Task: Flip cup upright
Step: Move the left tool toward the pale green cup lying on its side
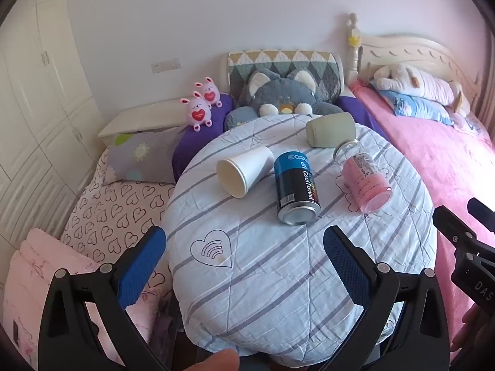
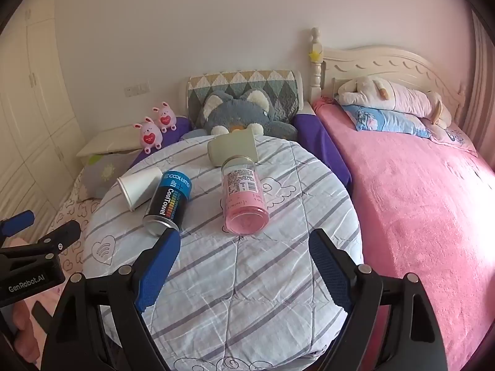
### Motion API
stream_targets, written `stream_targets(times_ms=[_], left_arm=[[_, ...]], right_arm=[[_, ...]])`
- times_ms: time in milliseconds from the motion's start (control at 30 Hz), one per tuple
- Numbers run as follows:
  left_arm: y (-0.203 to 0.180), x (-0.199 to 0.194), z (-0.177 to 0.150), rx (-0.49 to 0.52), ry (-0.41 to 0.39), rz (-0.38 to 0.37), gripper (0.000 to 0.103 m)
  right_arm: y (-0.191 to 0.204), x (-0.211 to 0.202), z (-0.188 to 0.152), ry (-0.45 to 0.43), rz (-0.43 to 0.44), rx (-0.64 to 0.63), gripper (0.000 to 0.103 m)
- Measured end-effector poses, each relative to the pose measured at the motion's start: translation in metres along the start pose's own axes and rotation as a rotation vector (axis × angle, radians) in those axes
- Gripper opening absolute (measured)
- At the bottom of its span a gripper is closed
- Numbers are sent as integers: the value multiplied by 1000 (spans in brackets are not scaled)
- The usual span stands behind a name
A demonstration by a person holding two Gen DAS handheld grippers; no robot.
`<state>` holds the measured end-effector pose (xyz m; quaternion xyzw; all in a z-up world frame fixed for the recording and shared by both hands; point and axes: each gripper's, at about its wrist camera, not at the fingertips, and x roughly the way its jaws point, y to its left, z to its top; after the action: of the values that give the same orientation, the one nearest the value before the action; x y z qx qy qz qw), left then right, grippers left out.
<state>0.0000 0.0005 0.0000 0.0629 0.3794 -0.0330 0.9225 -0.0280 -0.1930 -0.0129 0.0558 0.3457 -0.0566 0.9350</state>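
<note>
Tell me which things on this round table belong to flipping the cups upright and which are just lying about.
For the job:
white paper cup, on its side
green cup, on its side
left tongs and right tongs, both open and empty

Just lying about:
CoolTowel can
pink jar
grey plush cat
two pink bunnies

Wall: plain white wall [image 2: 201,31] behind the beds.
Left: cream panelled wardrobe [image 1: 34,99].
Right: carved cream wooden headboard [image 2: 380,61] above pink fleece bedspread [image 2: 417,204].
Light: bright daylight from the right.
</note>
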Motion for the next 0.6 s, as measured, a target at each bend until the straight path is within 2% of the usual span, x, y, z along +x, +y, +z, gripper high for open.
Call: stream_targets(times_ms=[600], left_arm=[[3, -6, 3, 4, -18, 14, 103]], right_arm=[[2, -5, 3, -4, -2, -8, 86]])
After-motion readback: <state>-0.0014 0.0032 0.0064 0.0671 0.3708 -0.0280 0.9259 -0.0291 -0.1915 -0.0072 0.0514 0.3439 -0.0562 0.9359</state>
